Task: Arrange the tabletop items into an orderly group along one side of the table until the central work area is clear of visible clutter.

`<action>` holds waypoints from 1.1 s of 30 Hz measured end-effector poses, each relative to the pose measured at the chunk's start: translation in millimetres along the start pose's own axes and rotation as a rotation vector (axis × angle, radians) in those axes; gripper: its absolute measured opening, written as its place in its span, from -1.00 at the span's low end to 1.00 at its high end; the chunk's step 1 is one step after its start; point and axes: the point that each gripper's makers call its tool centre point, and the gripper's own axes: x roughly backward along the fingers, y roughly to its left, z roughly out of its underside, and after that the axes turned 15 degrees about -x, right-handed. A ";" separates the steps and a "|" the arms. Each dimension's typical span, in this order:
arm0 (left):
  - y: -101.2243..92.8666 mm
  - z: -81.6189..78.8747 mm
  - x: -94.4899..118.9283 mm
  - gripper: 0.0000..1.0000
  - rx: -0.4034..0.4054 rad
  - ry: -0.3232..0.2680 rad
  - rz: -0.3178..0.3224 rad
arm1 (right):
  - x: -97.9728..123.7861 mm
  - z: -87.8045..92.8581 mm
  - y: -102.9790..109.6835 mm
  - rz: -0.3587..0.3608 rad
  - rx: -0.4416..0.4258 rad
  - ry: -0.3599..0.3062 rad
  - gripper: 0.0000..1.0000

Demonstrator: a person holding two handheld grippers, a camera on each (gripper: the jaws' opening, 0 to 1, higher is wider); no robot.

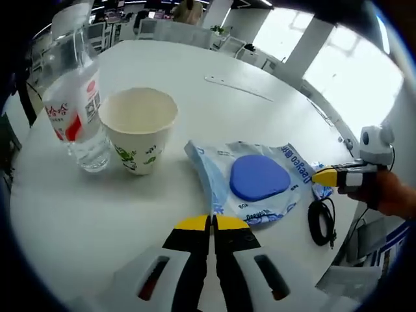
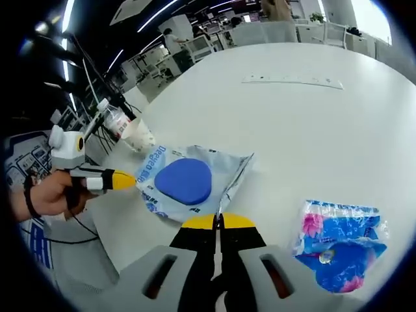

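Observation:
A white-and-blue packet [image 1: 250, 179] [image 2: 185, 182] with a round blue pad inside lies on the white table [image 1: 195, 71] [image 2: 312, 130]. My left gripper [image 1: 211, 224] [image 2: 123, 180] is shut at the packet's edge, and the film reaches its yellow tips. On the opposite edge my right gripper [image 2: 218, 222] [image 1: 318, 175] is shut too, with a raised fold of the film running into its jaws. A paper cup [image 1: 140, 127] [image 2: 138, 136] stands beside a clear water bottle [image 1: 75, 110] [image 2: 116, 120].
A blue floral tissue pack [image 2: 338, 244] lies near the table's edge. A clear ruler [image 1: 237, 88] [image 2: 292, 80] rests farther out on the table. A black cable [image 1: 320, 221] hangs at the edge. Office desks and chairs stand beyond.

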 end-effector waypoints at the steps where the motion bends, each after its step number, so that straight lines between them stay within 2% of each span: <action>1: 2.2 -1.5 -0.7 -1.00 0.011 -0.003 -0.007 | -1.7 -3.9 2.1 -0.002 0.000 -0.002 -1.00; 10: 19.3 -12.5 -9.7 -1.00 0.127 -0.035 -0.045 | -16.1 -19.3 1.6 -0.004 -0.007 0.004 -1.00; 22: 32.8 -16.6 -14.7 -1.00 0.154 -0.046 -0.075 | -32.9 -19.7 3.9 0.000 -0.024 0.024 -1.00; 28: 40.0 -14.7 -14.1 -1.00 0.161 -0.047 -0.082 | -37.9 -12.2 4.3 -0.003 -0.049 0.040 -1.00; 31: 37.0 -13.5 -12.8 -0.98 0.166 -0.041 -0.066 | -38.6 -6.8 0.0 0.031 -0.012 0.056 -1.00; 33: 36.7 -13.6 -12.0 -0.97 0.161 -0.042 -0.064 | -38.4 -6.8 0.4 0.028 -0.014 0.054 -0.99</action>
